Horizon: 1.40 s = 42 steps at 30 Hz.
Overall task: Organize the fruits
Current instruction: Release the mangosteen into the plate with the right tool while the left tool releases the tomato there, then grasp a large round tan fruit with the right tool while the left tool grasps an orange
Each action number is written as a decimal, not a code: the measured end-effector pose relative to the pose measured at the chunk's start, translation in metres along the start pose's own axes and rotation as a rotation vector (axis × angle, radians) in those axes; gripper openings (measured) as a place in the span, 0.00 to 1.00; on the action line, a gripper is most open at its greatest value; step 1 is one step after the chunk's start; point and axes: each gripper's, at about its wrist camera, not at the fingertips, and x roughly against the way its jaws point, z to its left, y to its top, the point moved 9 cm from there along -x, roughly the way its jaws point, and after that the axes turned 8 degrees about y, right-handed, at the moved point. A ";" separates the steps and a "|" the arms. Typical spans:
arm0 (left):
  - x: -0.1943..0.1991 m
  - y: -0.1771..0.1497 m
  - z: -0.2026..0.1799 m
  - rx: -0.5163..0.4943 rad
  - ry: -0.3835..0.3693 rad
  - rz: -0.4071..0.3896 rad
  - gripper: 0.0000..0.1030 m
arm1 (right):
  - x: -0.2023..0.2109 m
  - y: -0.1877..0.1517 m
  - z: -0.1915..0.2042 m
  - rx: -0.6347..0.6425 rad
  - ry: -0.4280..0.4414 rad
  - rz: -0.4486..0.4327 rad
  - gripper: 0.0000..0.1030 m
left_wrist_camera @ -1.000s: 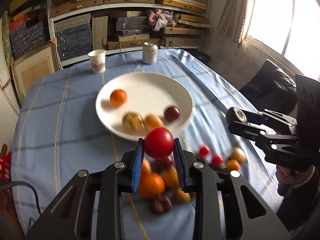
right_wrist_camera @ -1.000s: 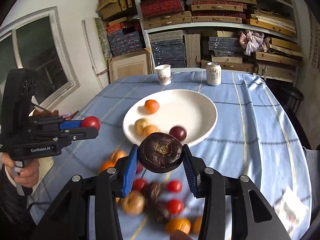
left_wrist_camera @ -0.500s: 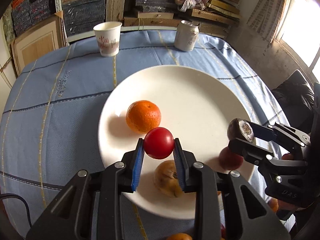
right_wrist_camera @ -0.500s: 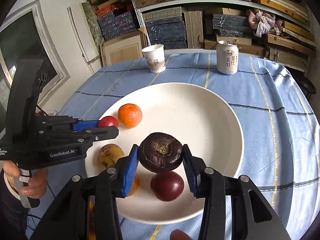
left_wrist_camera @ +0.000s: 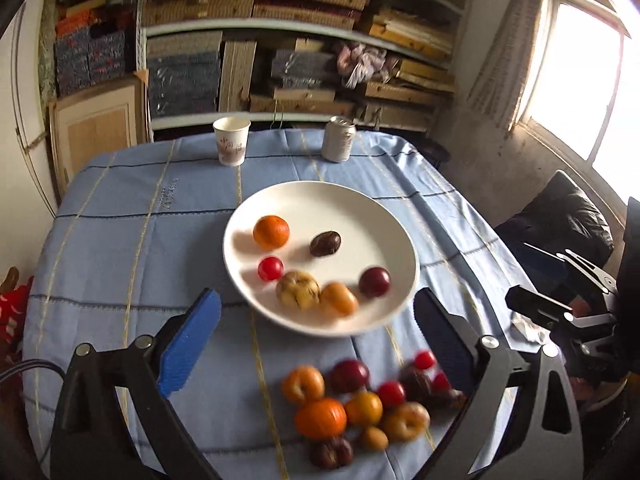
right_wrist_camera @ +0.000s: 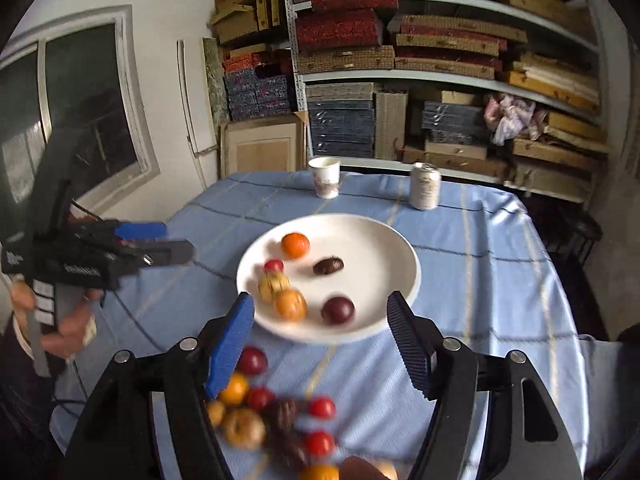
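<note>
A white plate (left_wrist_camera: 360, 200) on the blue cloth holds an orange (left_wrist_camera: 271, 232), a red tomato (left_wrist_camera: 270, 268), a dark brown fruit (left_wrist_camera: 325, 243), a dark red plum (left_wrist_camera: 374, 282) and two yellowish fruits. A loose fruit pile (left_wrist_camera: 360, 404) lies on the cloth in front of it. My left gripper (left_wrist_camera: 316, 304) hovers over the pile, its jaws opening wide with nothing between them. In the right wrist view, my right gripper (right_wrist_camera: 320, 300) hangs near the plate's (right_wrist_camera: 360, 220) front rim, its jaws also opening and empty, with the pile (right_wrist_camera: 280, 412) below.
A paper cup (left_wrist_camera: 231, 141) and a drink can (left_wrist_camera: 338, 138) stand at the table's far edge, with stacked shelves behind. A black chair (left_wrist_camera: 560, 220) sits to the right of the table. A hand (right_wrist_camera: 68, 320) holds the left gripper (right_wrist_camera: 176, 240).
Both grippers carried their fruit over the plate, let go and opened. The red tomato and the dark brown fruit now lie on the plate. Both grippers have pulled back over the pile.
</note>
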 end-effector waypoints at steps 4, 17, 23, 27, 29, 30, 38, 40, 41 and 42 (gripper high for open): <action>0.023 -0.062 -0.026 -0.001 -0.055 0.000 0.93 | 0.028 -0.066 -0.004 -0.047 -0.051 0.042 0.67; 0.020 -0.153 -0.068 -0.082 -0.165 -0.034 0.93 | 0.023 -0.150 -0.039 -0.289 -0.179 0.099 0.66; 0.026 -0.149 -0.065 -0.072 -0.157 -0.066 0.93 | -0.001 -0.156 -0.059 -0.369 -0.218 0.143 0.47; 0.027 -0.148 -0.064 -0.070 -0.152 -0.068 0.93 | -0.011 -0.153 -0.057 -0.364 -0.201 0.158 0.47; 0.027 -0.147 -0.063 -0.071 -0.151 -0.070 0.93 | -0.016 -0.152 -0.055 -0.352 -0.200 0.169 0.47; 0.027 -0.148 -0.063 -0.073 -0.148 -0.072 0.93 | -0.020 -0.151 -0.054 -0.350 -0.199 0.178 0.47; 0.026 -0.146 -0.058 -0.056 -0.154 -0.068 0.93 | -0.032 -0.152 -0.060 -0.367 -0.197 0.197 0.47; 0.026 -0.146 -0.057 -0.052 -0.154 -0.066 0.93 | -0.032 -0.153 -0.061 -0.382 -0.183 0.195 0.47; 0.027 -0.146 -0.057 -0.050 -0.154 -0.066 0.93 | -0.033 -0.154 -0.063 -0.396 -0.169 0.194 0.47; 0.027 -0.146 -0.057 -0.048 -0.156 -0.066 0.93 | -0.035 -0.154 -0.064 -0.416 -0.151 0.193 0.46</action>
